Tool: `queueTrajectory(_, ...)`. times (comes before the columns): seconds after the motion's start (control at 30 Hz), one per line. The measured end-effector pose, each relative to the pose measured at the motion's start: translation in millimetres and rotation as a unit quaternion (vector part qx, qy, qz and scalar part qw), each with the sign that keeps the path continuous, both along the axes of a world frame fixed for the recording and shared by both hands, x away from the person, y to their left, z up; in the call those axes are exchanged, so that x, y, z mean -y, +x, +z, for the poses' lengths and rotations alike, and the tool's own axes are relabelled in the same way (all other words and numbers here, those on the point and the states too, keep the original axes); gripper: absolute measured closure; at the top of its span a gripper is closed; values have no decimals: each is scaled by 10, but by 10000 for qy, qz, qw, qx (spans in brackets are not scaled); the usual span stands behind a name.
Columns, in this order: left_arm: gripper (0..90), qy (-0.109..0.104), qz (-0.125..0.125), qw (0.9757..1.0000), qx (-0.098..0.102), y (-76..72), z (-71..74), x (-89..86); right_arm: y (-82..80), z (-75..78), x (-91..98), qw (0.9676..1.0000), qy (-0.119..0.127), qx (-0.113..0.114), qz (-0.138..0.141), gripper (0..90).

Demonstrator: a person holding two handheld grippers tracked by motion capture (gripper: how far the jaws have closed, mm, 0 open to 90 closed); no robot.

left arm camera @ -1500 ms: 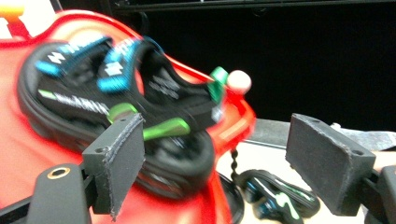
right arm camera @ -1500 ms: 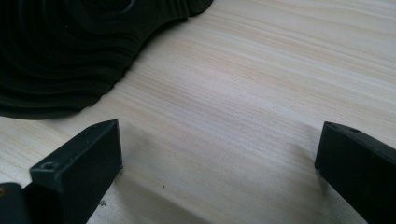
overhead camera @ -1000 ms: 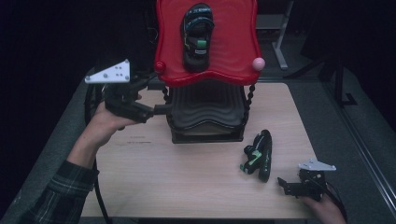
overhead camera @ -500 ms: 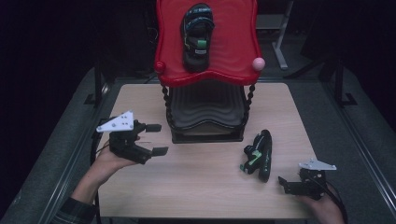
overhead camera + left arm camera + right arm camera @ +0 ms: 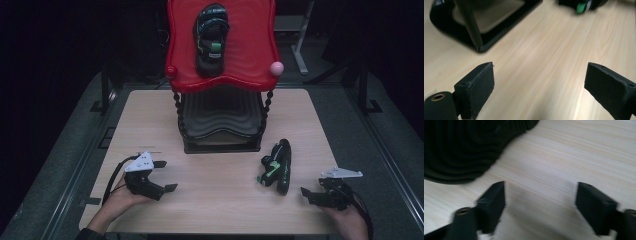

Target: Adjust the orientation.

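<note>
A black sandal (image 5: 211, 37) lies on the red top tray (image 5: 250, 60) of a two-tier rack. Its twin, with a green tag (image 5: 276, 165), lies on the wooden table (image 5: 215, 210) to the right of the rack. My left gripper (image 5: 167, 175) rests low at the near left, and its jaws have just been opening. In the left gripper view it (image 5: 539, 80) stands open over bare wood. My right gripper (image 5: 306, 194) sits near the front right, just right of the table sandal. Its jaws (image 5: 541, 200) have just been closing, with nothing between them; the sandal's ribbed sole (image 5: 461, 145) lies ahead.
The rack's black lower tier (image 5: 220, 120) stands mid-table on beaded posts, with a pink ball (image 5: 276, 68) at the red tray's right corner. Its black base (image 5: 481, 32) lies ahead of the left gripper. Dark floor surrounds the table.
My left gripper came down from beside the rack's left side to the table's near left. The right hand stayed where it was.
</note>
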State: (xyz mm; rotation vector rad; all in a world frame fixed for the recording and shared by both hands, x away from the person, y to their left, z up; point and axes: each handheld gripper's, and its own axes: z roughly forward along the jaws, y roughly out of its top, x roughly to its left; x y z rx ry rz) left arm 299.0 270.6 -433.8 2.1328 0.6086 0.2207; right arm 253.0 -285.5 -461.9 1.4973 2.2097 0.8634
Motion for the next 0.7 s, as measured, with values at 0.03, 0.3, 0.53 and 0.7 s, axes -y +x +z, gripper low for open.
queueTrajectory(0.03, 69, 44, -2, 10000, -40, 2, -38, -7, -4, 36, -7, 10000, 41, 49, 52, 346)
queueTrajectory(0.3, 23, 357, 49, 9993, -94, 24, -237, -22, 45, 223, -64, 9986, 351, 252, 289, 698)
queueTrajectory(0.53, 23, 633, -12, 9980, -31, 38, -347, -14, 229, 423, -131, 9962, 511, 495, 510, 897)
queueTrajectory(0.7, 13, 802, -78, 9967, -105, 49, -407, 4, 336, 561, -155, 9936, 667, 729, 548, 897)
